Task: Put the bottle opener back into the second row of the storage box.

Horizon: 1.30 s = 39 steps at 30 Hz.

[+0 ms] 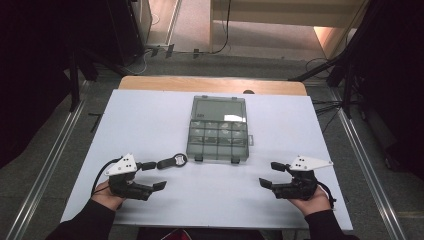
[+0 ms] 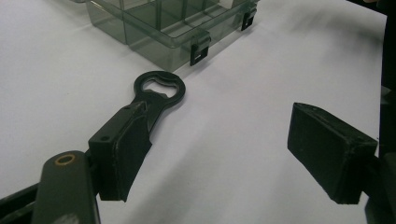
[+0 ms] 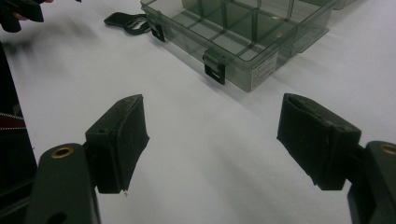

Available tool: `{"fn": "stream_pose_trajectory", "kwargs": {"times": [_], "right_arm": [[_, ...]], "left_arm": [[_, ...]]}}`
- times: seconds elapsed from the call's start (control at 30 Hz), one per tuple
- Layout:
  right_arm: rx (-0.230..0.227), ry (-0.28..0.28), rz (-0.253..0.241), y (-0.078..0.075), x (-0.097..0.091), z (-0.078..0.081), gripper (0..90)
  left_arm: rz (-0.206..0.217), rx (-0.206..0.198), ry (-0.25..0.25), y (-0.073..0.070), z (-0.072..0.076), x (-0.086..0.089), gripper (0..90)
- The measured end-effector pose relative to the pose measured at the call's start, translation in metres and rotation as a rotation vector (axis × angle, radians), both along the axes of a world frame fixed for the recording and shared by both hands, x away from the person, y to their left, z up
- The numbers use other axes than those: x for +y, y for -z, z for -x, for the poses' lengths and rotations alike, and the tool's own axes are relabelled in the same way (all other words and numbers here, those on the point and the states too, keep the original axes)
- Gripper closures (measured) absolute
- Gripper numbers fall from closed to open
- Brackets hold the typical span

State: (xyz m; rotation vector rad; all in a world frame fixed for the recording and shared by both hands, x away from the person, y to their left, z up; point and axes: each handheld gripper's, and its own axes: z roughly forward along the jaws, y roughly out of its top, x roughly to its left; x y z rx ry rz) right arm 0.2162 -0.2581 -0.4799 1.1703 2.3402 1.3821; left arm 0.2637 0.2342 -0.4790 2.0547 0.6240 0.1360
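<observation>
- We see one bottle opener (image 1: 172, 161) lying flat on the white tabletop (image 1: 150, 125), just left of the near-left corner of one clear compartment box (image 1: 218, 129), apart from it.
- The box's lid stands open at its far side; two dark latches hang on the near wall. We cannot tell whether anything is in the compartments.
- Left gripper (image 1: 151, 175): jaws wide, nothing between them; its far jaw sits just beside the opener's handle, and we cannot tell whether they touch.
- Right gripper (image 1: 272, 174): jaws wide, empty, near the tabletop's near-right part, well apart from the opener.
- Risk, our judgement: the opener lies flat and thin, so a closing jaw may slide over it or push it away.
- Risk: a shove to the right could knock the opener against the box's latch.
- Count: two grippers, one opener, one box.
</observation>
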Motion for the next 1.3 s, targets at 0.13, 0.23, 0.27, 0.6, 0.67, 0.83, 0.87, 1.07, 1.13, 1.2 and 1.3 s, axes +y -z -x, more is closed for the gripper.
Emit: {"fn": "stream_pose_trajectory", "kwargs": {"times": [0.13,0.23,0.27,0.6,0.67,0.83,0.87,1.07,1.13,1.2,1.3], "right_arm": [[0.004,-0.007,-0.004,0.0011,0.0010,-0.0009,25.5],[0.003,-0.006,-0.011,0.0014,0.0006,-0.0012,25.5],[0.005,-0.004,-0.019,0.0017,0.0002,-0.0012,25.5],[0.013,0.003,-0.020,0.0038,0.0001,-0.0014,25.4],[0.012,0.000,-0.019,0.0038,0.0007,-0.0021,25.4],[0.014,0.005,-0.016,0.0045,0.0019,-0.0024,25.4],[0.014,0.005,-0.016,0.0045,0.0019,-0.0024,25.4],[0.016,0.002,-0.020,0.0049,0.0019,-0.0025,25.4],[0.017,0.002,-0.022,0.0049,0.0019,-0.0025,25.4],[0.017,0.000,-0.023,0.0049,0.0020,-0.0026,25.4],[0.016,-0.001,-0.025,0.0053,0.0022,-0.0028,25.4]], "left_arm": [[0.002,-0.002,-0.002,-0.0001,0.0000,0.0006,21.1],[0.004,-0.002,-0.003,-0.0003,0.0001,0.0008,21.1],[0.005,0.000,-0.002,-0.0003,0.0001,0.0009,21.1],[0.007,-0.002,0.001,-0.0009,0.0001,0.0016,21.1],[0.010,-0.002,-0.003,-0.0008,0.0003,0.0020,21.1],[0.008,-0.003,-0.001,-0.0011,0.0005,0.0021,21.1],[0.008,-0.003,-0.001,-0.0011,0.0005,0.0021,21.1],[0.008,-0.003,-0.001,-0.0012,0.0006,0.0022,21.1],[0.008,-0.003,0.001,-0.0011,0.0006,0.0021,21.1],[0.008,-0.003,0.001,-0.0012,0.0006,0.0021,21.1],[0.008,-0.003,0.000,-0.0010,0.0006,0.0019,21.1]]}}
